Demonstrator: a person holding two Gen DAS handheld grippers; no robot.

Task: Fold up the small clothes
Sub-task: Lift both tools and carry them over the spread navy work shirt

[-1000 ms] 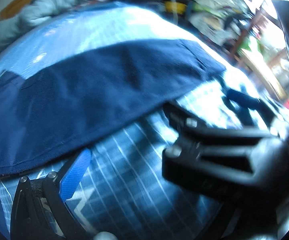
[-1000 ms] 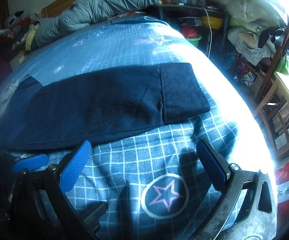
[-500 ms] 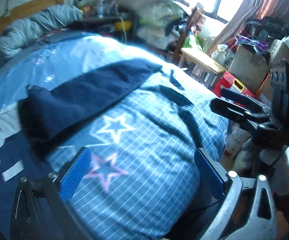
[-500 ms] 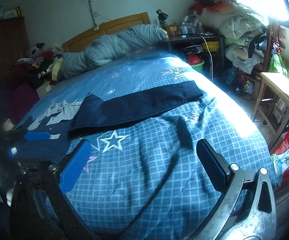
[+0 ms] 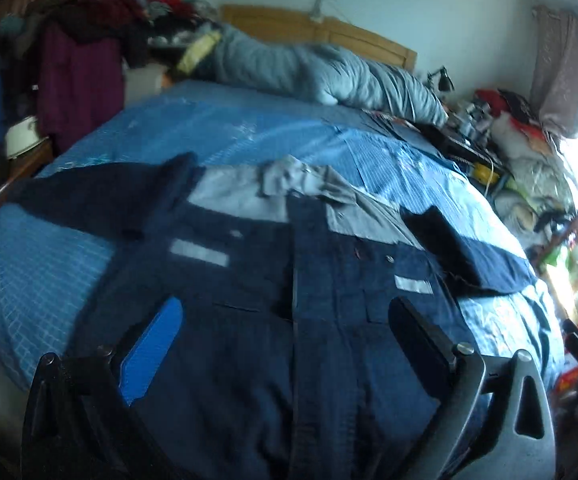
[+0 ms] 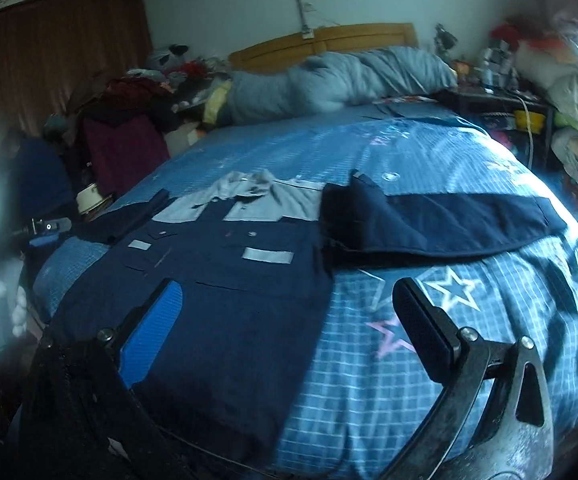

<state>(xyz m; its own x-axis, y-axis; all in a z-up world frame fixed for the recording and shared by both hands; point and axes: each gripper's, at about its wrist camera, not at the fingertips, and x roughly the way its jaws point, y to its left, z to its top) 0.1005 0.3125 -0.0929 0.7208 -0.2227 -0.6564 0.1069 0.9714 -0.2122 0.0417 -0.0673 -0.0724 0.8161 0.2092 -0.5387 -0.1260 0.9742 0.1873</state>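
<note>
A navy work jacket (image 5: 273,320) (image 6: 225,280) with a grey yoke and pale reflective strips lies spread face up on the bed. A folded dark navy garment (image 6: 441,224) (image 5: 473,252) lies to its right, overlapping the jacket's sleeve side. My left gripper (image 5: 285,332) hovers open above the jacket's lower front with nothing between its fingers. My right gripper (image 6: 289,320) is open too, over the jacket's right hem and the bedsheet. Part of the left gripper (image 6: 47,226) shows at the left edge of the right wrist view.
The bed has a blue checked sheet with stars (image 6: 449,292). A rolled grey quilt (image 6: 329,76) lies by the wooden headboard (image 6: 329,36). Clothes are heaped at the left (image 6: 129,120); a cluttered table and bags stand at the right (image 6: 529,92).
Both grippers have pulled back from the folded navy garment and swung left; the spread jacket now fills the views. Both stayed open.
</note>
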